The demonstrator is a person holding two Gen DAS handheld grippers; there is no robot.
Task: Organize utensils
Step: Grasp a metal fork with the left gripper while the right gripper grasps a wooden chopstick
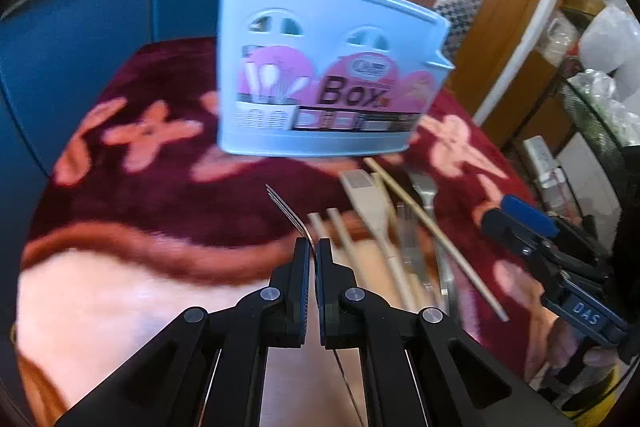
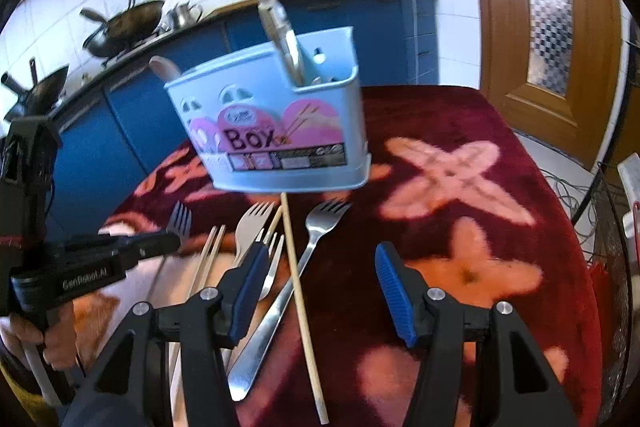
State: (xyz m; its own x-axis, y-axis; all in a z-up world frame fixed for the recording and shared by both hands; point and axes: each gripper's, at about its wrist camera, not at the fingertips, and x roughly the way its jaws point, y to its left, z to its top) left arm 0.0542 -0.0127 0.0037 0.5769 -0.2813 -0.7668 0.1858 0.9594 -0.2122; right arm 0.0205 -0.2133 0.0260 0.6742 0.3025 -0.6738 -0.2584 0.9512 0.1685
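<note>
One fork (image 1: pixel 294 217) clamped in your left gripper (image 1: pixel 314 251), tines toward box (image 1: pixel 320 75) at 12 o'clock | right gripper (image 2: pixel 320 267) spread wide, nothing held.

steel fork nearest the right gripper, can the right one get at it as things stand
Probably yes. The right gripper is open with its jaws wide, and the steel fork lies on the cloth just ahead of it. A loose chopstick crosses the fork's handle and may get nudged.

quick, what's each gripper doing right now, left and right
Left gripper: shut on a fork, tines pointing toward the blue utensil box.
Right gripper: open, holding nothing, above the utensils on the table.
</note>
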